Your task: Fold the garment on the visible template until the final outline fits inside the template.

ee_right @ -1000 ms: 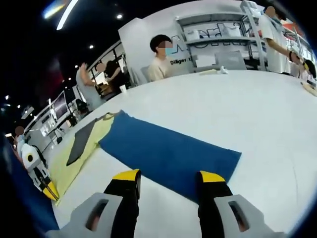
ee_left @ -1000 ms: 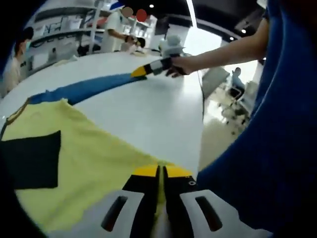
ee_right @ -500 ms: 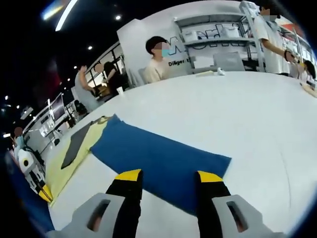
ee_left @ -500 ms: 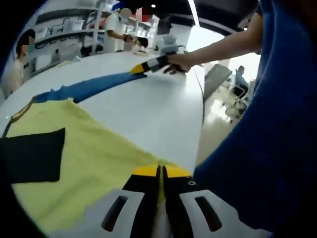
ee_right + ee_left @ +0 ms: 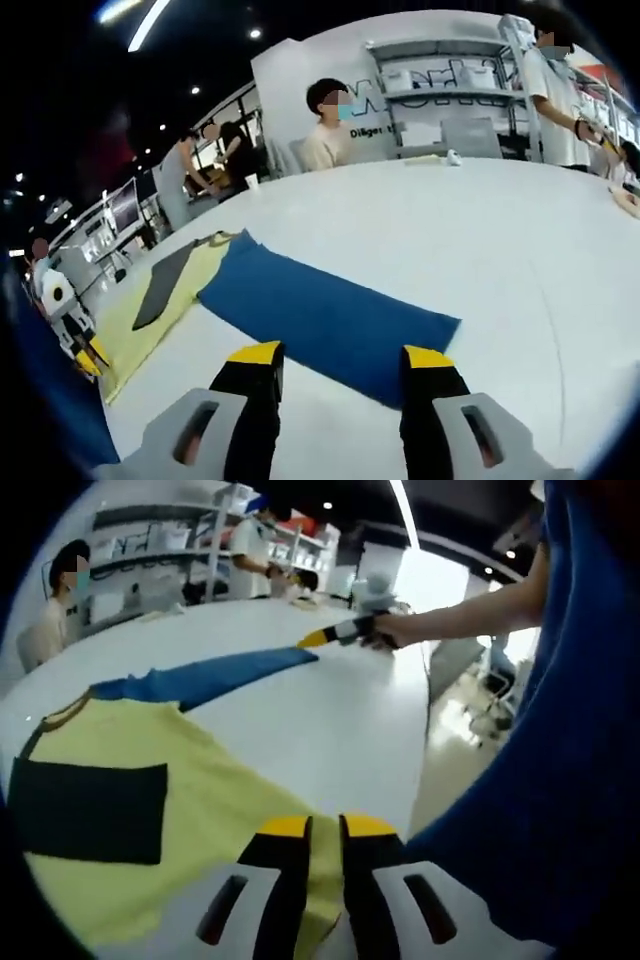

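L gripper (image 5: 325, 827) nips the garment (image 5: 200, 780) hem; R gripper (image 5: 340, 353) wide open, its blue part (image 5: 325, 315) just ahead on table (image 5: 480, 230).

White table (image 5: 480, 230), wall shelves (image 5: 440, 85) (perhaps metal), ceiling lights (image 5: 150, 12)

We find lettering only on the back wall (image 5: 385, 95) at about twelve o'clock in the right gripper view. It is partly hidden behind a seated person (image 5: 328, 125) and too blurred for us to read.
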